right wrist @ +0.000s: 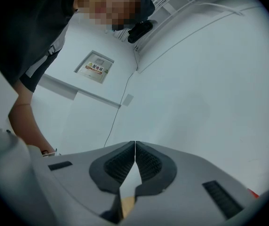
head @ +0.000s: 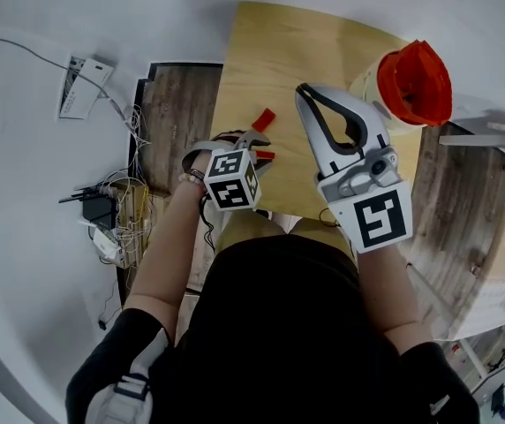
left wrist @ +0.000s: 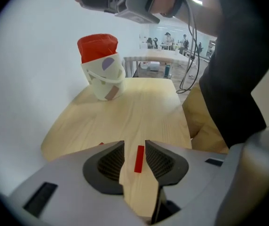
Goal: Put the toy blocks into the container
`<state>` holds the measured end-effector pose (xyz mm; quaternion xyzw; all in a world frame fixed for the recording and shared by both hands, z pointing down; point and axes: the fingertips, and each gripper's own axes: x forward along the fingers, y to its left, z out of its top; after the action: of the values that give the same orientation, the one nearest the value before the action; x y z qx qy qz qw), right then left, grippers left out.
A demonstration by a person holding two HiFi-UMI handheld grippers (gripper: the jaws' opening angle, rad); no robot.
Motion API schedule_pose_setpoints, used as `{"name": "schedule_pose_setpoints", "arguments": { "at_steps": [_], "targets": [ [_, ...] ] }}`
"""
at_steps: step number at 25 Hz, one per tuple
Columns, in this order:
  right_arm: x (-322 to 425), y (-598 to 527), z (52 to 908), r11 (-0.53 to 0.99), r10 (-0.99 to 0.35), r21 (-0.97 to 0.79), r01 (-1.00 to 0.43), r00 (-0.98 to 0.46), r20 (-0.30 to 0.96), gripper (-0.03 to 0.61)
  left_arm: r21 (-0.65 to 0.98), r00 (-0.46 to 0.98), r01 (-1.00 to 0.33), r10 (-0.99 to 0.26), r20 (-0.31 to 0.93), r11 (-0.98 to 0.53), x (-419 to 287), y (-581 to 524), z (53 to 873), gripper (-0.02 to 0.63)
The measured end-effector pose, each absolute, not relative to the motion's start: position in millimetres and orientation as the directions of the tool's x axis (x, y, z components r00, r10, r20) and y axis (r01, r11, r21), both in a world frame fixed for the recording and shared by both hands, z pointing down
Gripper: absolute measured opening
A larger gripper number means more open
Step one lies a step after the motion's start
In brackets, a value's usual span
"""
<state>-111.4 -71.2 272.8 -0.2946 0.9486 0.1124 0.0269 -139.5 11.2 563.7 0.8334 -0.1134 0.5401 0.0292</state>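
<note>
- The left claw (left wrist: pixel 134 147) points down at the tabletop (left wrist: pixel 144 107), its jaws apart and gripping nothing.
- A red block (left wrist: pixel 138 158) lies flat on the wood between the jaws.
- The container (left wrist: pixel 104 76), which has a red top, stands at the far corner, well apart from the block.
- The right claw (right wrist: pixel 134 147) has its jaws together and empty, and faces a white wall.

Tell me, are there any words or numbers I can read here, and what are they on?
Wall sign: it has printed lines, but they are too small and blurred to read.
Marker cubes: only black-and-white square patterns, no words.
Container: coloured shapes, no words.
Nothing else shows any readable text.
</note>
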Motion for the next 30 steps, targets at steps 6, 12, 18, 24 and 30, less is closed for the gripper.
{"name": "schedule_pose_setpoints", "arguments": {
  "at_steps": [6,12,18,24,30],
  "targets": [
    [-108.4,-73.1,278.0,0.787,-0.577,0.201,-0.584,-0.811,-0.096,0.028,-0.055,0.325,-0.175,-0.11,0.939,-0.983,-148.4,15.3,593.6,0.149],
    [-107.4,-71.8,281.7,0.779,-0.59,0.204,-0.592,-0.803,-0.078,0.028,0.009,0.291,-0.153,-0.037,0.956,-0.988,-148.5,18.3,620.9,0.149],
    [-103.5,-72.3,286.2,0.771,-0.603,0.212,-0.601,-0.795,-0.061,0.028,0.053,0.238,-0.122,0.022,0.971,-0.991,-152.1,25.0,644.0,0.16],
    [-101.8,-73.2,286.5,0.768,-0.605,0.221,-0.601,-0.794,-0.058,0.029,0.028,0.207,-0.129,0.001,0.978,-0.991,-157.7,22.8,650.1,0.078],
    [-100.4,-79.1,284.9,0.76,-0.617,0.217,-0.613,-0.785,-0.059,0.029,-0.022,0.444,-0.351,-0.187,0.876,-0.936,-140.7,-8.6,593.7,0.078]
  ]
}}
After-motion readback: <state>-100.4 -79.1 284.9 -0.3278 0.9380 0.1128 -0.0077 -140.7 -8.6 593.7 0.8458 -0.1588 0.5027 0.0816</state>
